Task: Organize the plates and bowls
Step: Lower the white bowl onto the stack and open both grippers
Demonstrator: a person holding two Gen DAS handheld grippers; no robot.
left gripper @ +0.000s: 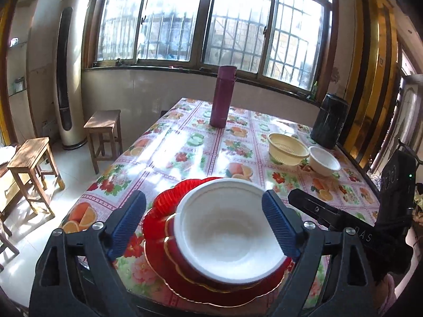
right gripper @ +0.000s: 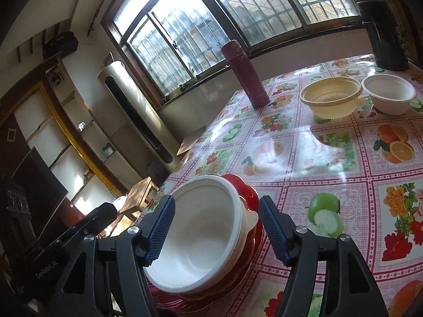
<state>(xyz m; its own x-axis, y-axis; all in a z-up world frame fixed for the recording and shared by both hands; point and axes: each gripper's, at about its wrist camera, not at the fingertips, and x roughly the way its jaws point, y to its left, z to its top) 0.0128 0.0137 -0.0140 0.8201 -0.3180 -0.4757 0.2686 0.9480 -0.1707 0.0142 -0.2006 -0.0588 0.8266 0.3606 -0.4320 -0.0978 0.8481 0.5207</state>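
A white bowl (left gripper: pixel 227 235) (right gripper: pixel 201 240) rests in a red bowl (left gripper: pixel 173 248) on a stack of red gold-edged plates (left gripper: pixel 164 274) (right gripper: pixel 251 198) at the table's near edge. My left gripper (left gripper: pixel 203 195) is open, its blue pads (left gripper: pixel 127 222) standing on either side of the white bowl and holding nothing. My right gripper (right gripper: pixel 217 200) is open too, straddling the same bowl's rim from the other side; its black finger (left gripper: pixel 317 208) shows at the right of the left wrist view. Farther off stand a yellow strainer bowl (left gripper: pixel 286 149) (right gripper: pixel 330 96) and a second white bowl (left gripper: pixel 323 159) (right gripper: pixel 387 92).
The flowered tablecloth (left gripper: pixel 185 155) (right gripper: pixel 330 158) also bears a maroon flask (left gripper: pixel 223 96) (right gripper: pixel 244 74) and a black canister (left gripper: pixel 330 120) (right gripper: pixel 380 31) at the window end. Two wooden stools (left gripper: pixel 104 132) (left gripper: pixel 31 163) and a tall white air conditioner (left gripper: pixel 70 74) stand left of the table.
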